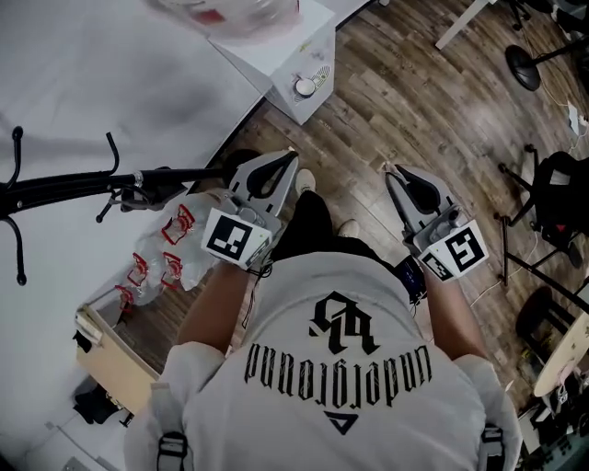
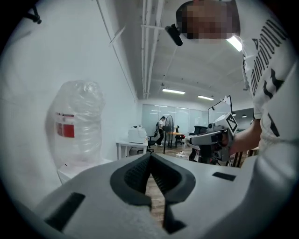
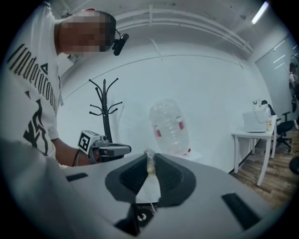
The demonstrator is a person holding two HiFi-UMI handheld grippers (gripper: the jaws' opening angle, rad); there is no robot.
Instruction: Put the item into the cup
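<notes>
My right gripper (image 3: 150, 155) is shut on a small pale sachet (image 3: 150, 164); the sachet's top pokes out between the jaw tips and a thin string hangs below it. In the head view the right gripper (image 1: 392, 169) is held in front of the person's waist, pointing forward over the wooden floor; the sachet is too small to make out there. My left gripper (image 1: 292, 156) is held level beside it, and its jaws (image 2: 150, 155) are shut with nothing between them. Each gripper sees the other: the right gripper (image 2: 211, 138) and the left gripper (image 3: 105, 149). I see no cup in any view.
A water dispenser with a large clear bottle (image 1: 230, 13) (image 2: 77, 123) (image 3: 170, 126) stands ahead by the white wall. A black coat rack (image 1: 64, 188) (image 3: 106, 108) is at the left, with red-printed plastic bags (image 1: 171, 254) and a wooden box (image 1: 118, 355) below. Black stands (image 1: 550, 204) are at the right.
</notes>
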